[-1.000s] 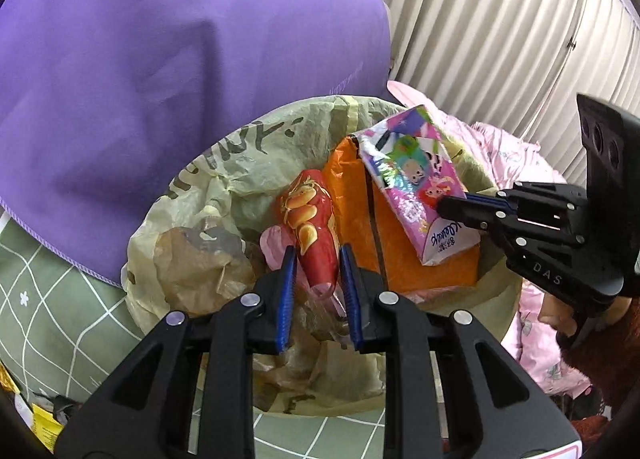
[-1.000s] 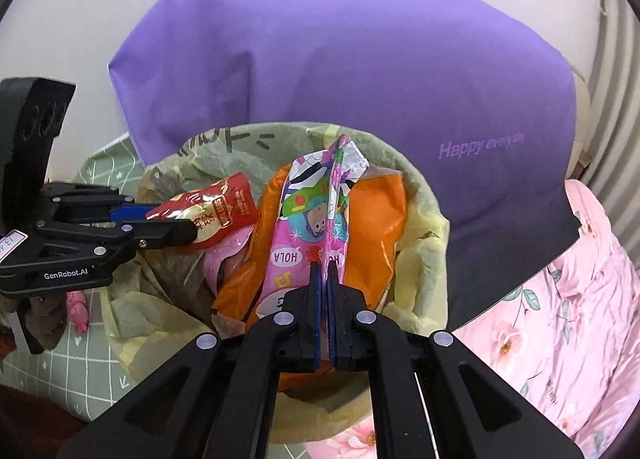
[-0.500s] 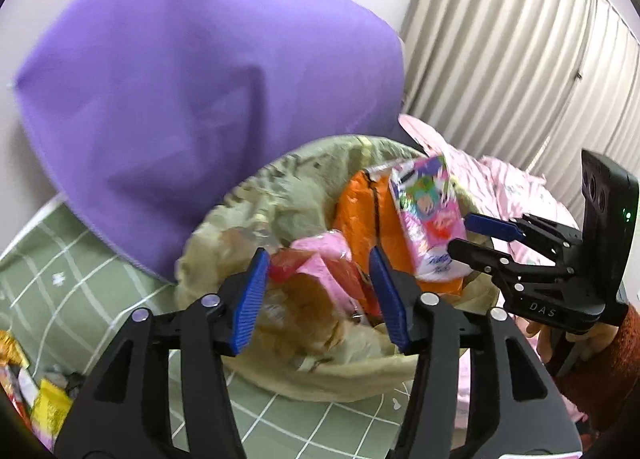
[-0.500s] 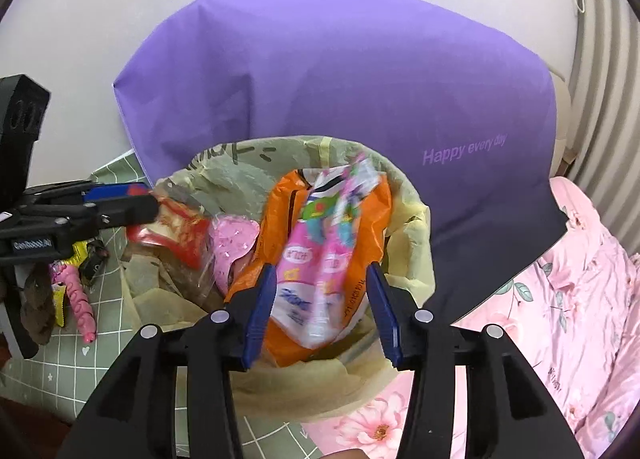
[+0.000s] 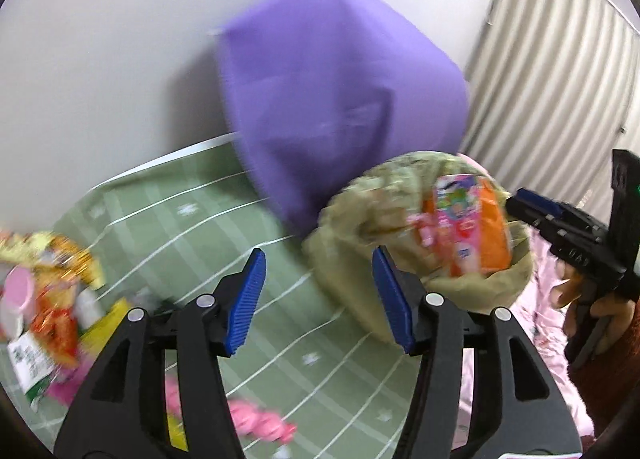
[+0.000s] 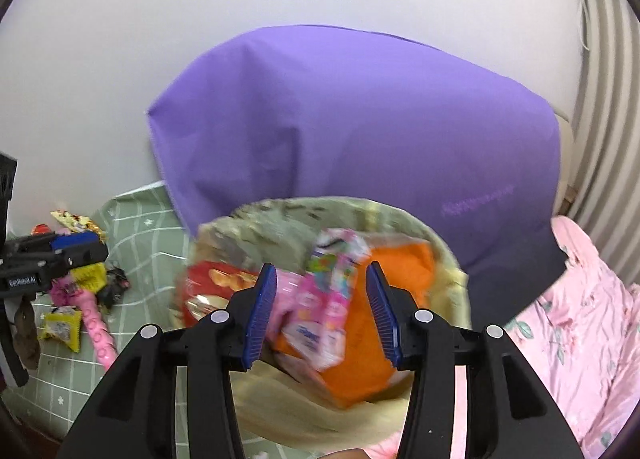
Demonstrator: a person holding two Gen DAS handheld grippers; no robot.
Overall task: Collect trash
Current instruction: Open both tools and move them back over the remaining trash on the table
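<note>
A bin lined with a yellowish bag (image 6: 288, 387) holds an orange bag (image 6: 372, 347), a pink cartoon wrapper (image 6: 324, 299) and a red snack wrapper (image 6: 212, 279). My right gripper (image 6: 321, 271) hovers open above the bin, its pads touching nothing. My left gripper (image 5: 318, 259) is over the green checked sheet (image 5: 180, 227), left of the bin (image 5: 360, 187). Its jaws are opening with nothing between them. A pile of loose wrappers (image 5: 52, 291) lies at the far left. The pile (image 6: 76, 299) also shows in the right wrist view, just behind the left gripper (image 6: 80, 247).
A big purple pillow (image 6: 360, 131) leans on the white wall right behind the bin. Pink floral bedding (image 6: 580, 319) lies to the bin's right, with a ribbed curtain (image 5: 560, 79) beyond. A pink twisted toy (image 6: 98, 331) lies by the wrapper pile.
Both grippers opened and let the red and the pink wrapper fall into the bin. The left gripper swung left, away from the bin; the right one drew back a little.
</note>
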